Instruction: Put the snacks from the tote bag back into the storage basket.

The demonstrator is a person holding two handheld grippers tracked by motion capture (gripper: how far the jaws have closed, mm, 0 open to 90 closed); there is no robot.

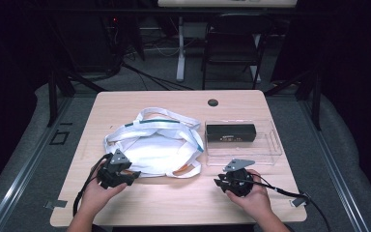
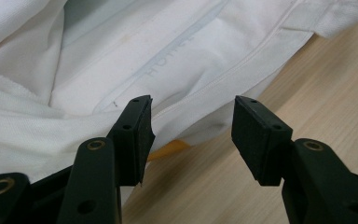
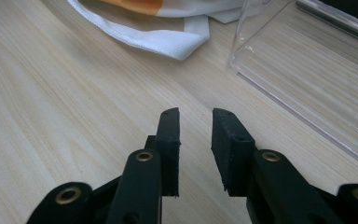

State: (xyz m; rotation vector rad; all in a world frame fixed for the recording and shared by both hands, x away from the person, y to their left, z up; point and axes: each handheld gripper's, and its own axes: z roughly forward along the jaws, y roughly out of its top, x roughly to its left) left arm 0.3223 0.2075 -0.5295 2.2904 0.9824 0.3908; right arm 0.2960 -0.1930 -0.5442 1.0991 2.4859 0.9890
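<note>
A crumpled white cloth bag [image 1: 152, 145] with teal trim and an orange patch lies in the middle of the wooden table [image 1: 174, 203]. My left gripper [image 1: 131, 175] sits at the bag's near left edge. In the left gripper view its jaws stand wide apart, open [image 2: 191, 109], just short of the bag's white cloth [image 2: 121, 60], with nothing between the pads. My right gripper [image 1: 221, 181] rests low over bare wood in front of a clear plastic box [image 1: 244, 145]. Its jaws [image 3: 196, 119] stand a narrow gap apart, open and empty. A black oblong case [image 1: 230, 131] lies inside the box.
The box's clear wall [image 3: 307, 74] lies ahead and right of the right jaws, and a bag strap [image 3: 168, 39] ahead and left. A round cable hole [image 1: 213, 102] marks the table's far edge. A dark folding chair [image 1: 232, 43] stands behind the table.
</note>
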